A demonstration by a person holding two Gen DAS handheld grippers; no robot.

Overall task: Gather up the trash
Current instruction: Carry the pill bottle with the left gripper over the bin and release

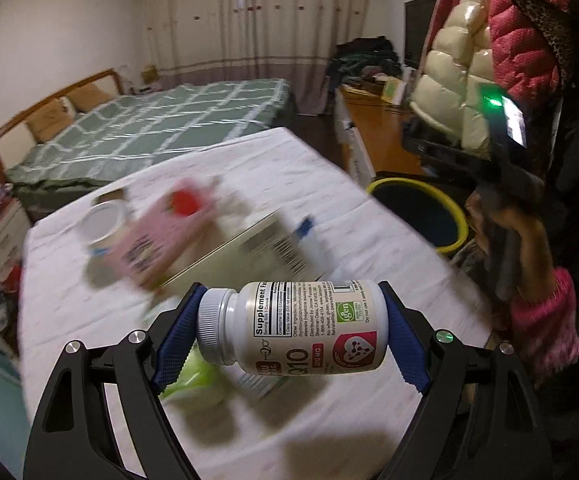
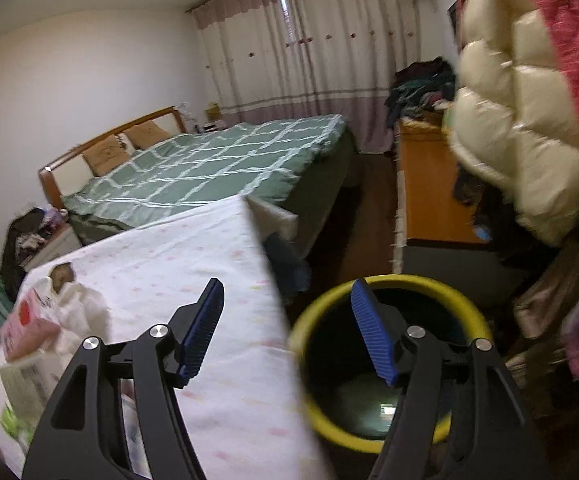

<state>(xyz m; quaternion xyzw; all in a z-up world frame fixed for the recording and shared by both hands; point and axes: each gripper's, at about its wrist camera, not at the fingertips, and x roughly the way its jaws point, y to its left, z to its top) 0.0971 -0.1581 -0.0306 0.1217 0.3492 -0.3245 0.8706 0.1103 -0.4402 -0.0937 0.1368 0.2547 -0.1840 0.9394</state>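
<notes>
Carry step: left gripper (image 1: 291,330), jaws wide, clamps white plastic supplement bottle (image 1: 301,328) end to end above the white-clothed bench (image 1: 369,216); right gripper (image 2: 287,332) is agape, empty, over the yellow-rimmed dark bin (image 2: 465,300); next, bring the bottle over that bin.

white bottle (image 1: 301,328), red-and-green label | yellow-rimmed bin (image 2: 385,360) | green checked bedspread (image 2: 217,164) | blue-padded tongs (image 2: 287,336)

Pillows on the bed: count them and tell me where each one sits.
2. Both brown pillows lean against the wooden headboard of the bed: one nearer the wall, one nearer the camera. The quilt may hide others.
</notes>
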